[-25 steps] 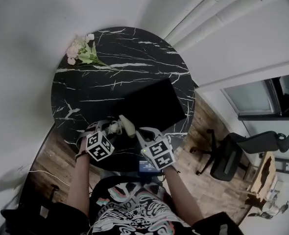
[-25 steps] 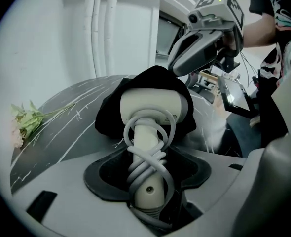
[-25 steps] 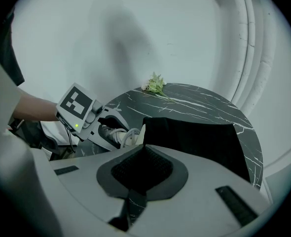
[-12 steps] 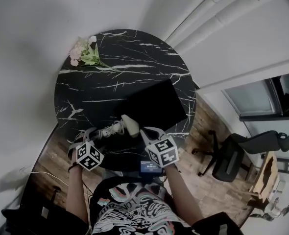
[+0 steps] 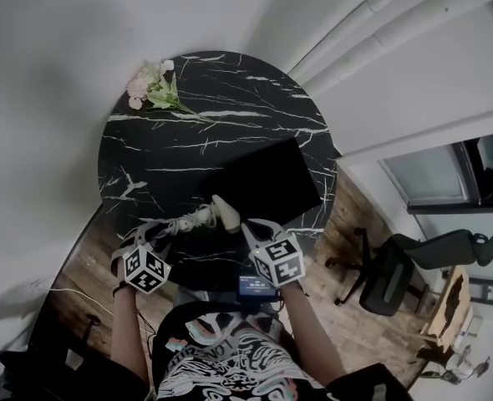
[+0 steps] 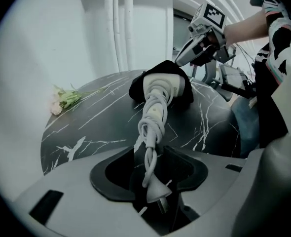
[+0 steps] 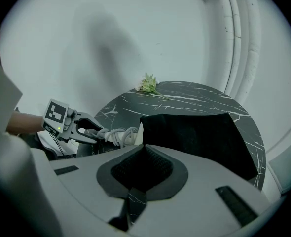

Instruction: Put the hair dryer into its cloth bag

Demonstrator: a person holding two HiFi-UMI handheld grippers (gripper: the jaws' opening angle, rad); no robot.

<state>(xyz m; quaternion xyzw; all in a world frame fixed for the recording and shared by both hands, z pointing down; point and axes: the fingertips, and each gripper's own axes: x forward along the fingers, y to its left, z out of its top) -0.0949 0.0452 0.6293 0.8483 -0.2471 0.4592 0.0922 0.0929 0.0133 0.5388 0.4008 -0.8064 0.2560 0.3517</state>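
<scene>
The black cloth bag (image 5: 263, 180) lies on the round black marble table (image 5: 163, 157). The white hair dryer (image 5: 224, 214) sticks out of the bag's mouth (image 6: 161, 85), and its bundled cord (image 5: 184, 222) trails left. My right gripper (image 5: 248, 228) is shut on the bag's rim, which it holds up over the dryer (image 6: 179, 62). In the left gripper view, the cord's end and the plug (image 6: 156, 190) lie between the jaws of my left gripper (image 6: 149, 149). Those jaws have just been closing, and a gap shows on both sides of the cord.
A small bunch of pink flowers (image 5: 153, 86) lies at the table's far left edge. A small device with a lit screen (image 5: 255, 285) sits at the near edge. An office chair (image 5: 397, 261) stands on the wooden floor to the right. White pipes run up the wall behind.
My left gripper has slid left, away from the dryer and along the cord to its plug end near the table's edge. The right gripper and the bag have stayed put.
</scene>
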